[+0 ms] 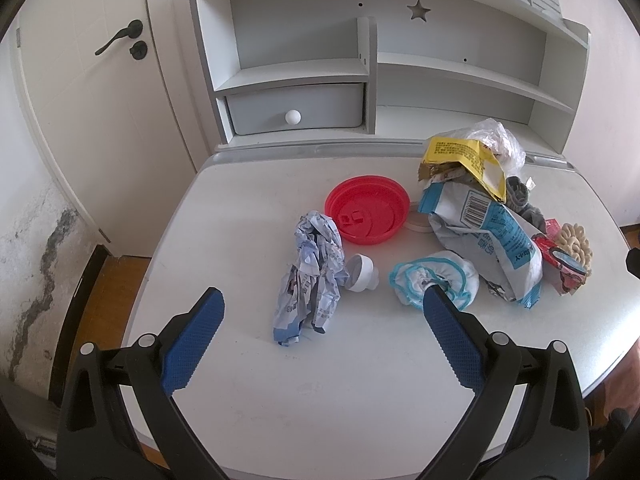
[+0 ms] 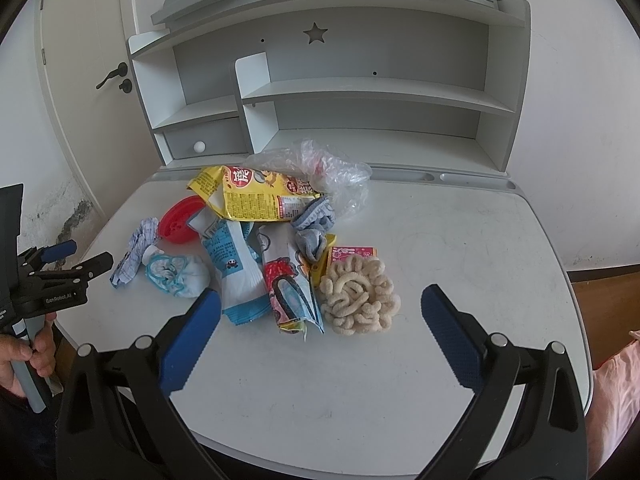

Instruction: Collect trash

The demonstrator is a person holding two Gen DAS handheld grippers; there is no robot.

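Desk [image 2: 460, 240], red lid [image 2: 178, 222] half behind wrappers [image 2: 240, 264]

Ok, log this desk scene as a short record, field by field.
surface: white desk under a shelf unit
left gripper: open, holding nothing
right gripper: open, holding nothing
left side: crumpled paper, red lid, small white cap
right side: yellow snack bag, blue-white bag, clear plastic bag, beige coiled item
collected: nothing yet
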